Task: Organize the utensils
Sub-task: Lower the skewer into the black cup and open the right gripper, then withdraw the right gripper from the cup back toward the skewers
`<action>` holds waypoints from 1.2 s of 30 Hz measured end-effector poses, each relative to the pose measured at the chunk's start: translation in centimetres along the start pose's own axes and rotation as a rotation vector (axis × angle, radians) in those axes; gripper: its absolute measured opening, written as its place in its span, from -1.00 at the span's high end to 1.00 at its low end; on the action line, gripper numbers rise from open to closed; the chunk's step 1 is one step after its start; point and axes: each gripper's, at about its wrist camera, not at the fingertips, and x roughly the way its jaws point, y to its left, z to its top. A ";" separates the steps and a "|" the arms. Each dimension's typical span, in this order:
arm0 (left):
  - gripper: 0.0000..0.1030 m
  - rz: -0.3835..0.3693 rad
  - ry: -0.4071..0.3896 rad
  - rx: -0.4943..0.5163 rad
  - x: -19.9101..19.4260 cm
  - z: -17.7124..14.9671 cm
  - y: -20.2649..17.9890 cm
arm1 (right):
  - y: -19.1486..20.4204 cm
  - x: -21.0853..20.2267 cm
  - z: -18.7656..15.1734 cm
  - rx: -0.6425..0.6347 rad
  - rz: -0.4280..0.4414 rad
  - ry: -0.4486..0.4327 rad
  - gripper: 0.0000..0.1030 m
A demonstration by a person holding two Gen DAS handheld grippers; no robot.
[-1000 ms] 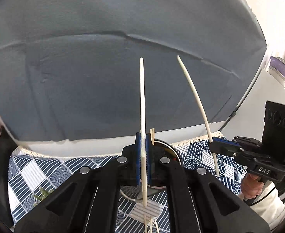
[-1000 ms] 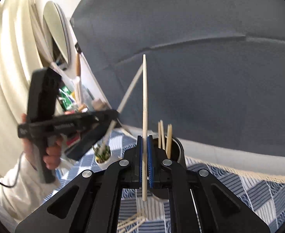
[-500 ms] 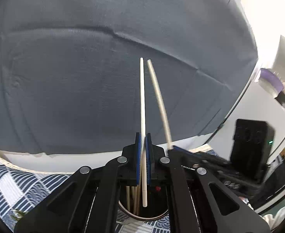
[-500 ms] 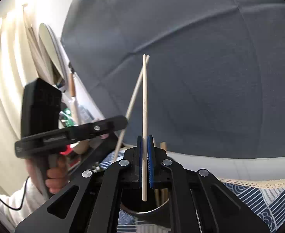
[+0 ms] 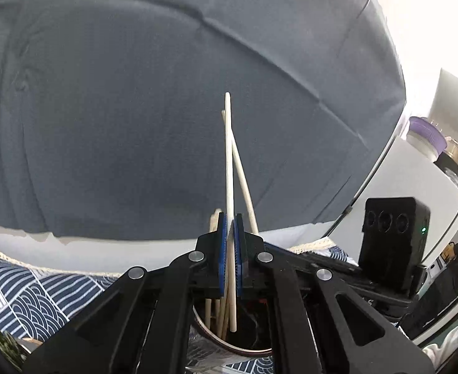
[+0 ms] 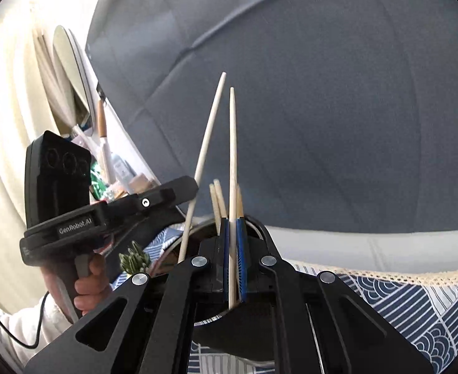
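Grey backdrop cloth across the far side, filling most of both views. Blue-and-white patterned cloth over the worktop below.

Dark round holder with a bright rim, directly beneath both tools, mouth up. Already carries standing chopsticks, leaning toward its left side.

Left hand-held gripper: narrow, pinching the left chopstick near its lower third. Long axis close to upright, lower tip inside the holder's mouth in the left wrist view.

Right hand-held gripper: narrow too, clamped on the right chopstick, likewise nearly upright, lower end hidden behind the tool's own body, above the holder. Neither plainly nearer; both just beside each other over the same opening, left one showing its tip lower.

Deciding relation: holder straight down along each stick's axis, so likely a plain release or short descent, with care for the standing sticks.

Against a second ago: no more wide gap between the two tools, now side by side; holder no longer ahead on the worktop but underneath; held sticks crossing in the left wrist view instead of standing apart.
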 end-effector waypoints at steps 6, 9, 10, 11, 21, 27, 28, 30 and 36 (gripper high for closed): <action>0.90 0.031 0.024 0.021 0.2 -1.2 -0.2 | 1.5 0.2 0.6 -0.062 -0.036 0.025 0.90; 0.90 0.051 0.036 0.033 -0.2 -1.6 -0.5 | 2.4 0.1 0.3 -0.113 -0.061 0.049 0.90; 0.90 0.054 0.045 0.038 -0.4 -1.8 -0.5 | 2.4 -0.1 0.1 -0.117 -0.065 0.053 0.90; 0.90 0.062 0.051 0.044 -0.6 -2.0 -0.5 | 2.5 0.0 0.1 -0.119 -0.068 0.058 0.90; 0.90 0.100 0.085 0.100 -2.1 -3.1 -2.2 | 4.7 -0.9 -0.1 -0.189 -0.115 0.100 0.84; 0.57 0.136 0.078 0.117 -4.2 -3.1 -3.5 | 5.9 -3.5 -0.2 -0.219 -0.148 0.084 0.83; 0.52 0.143 0.072 0.115 -4.6 -3.1 -3.6 | 6.1 -3.9 -0.2 -0.222 -0.152 0.083 0.83; 0.42 0.150 0.063 0.111 -5.5 -3.1 -3.9 | 6.9 -4.7 0.0 -0.231 -0.170 0.077 0.68; -0.03 0.192 0.042 0.115 -8.7 -3.5 -4.8 | 9.1 -7.5 -0.3 -0.264 -0.191 0.077 0.30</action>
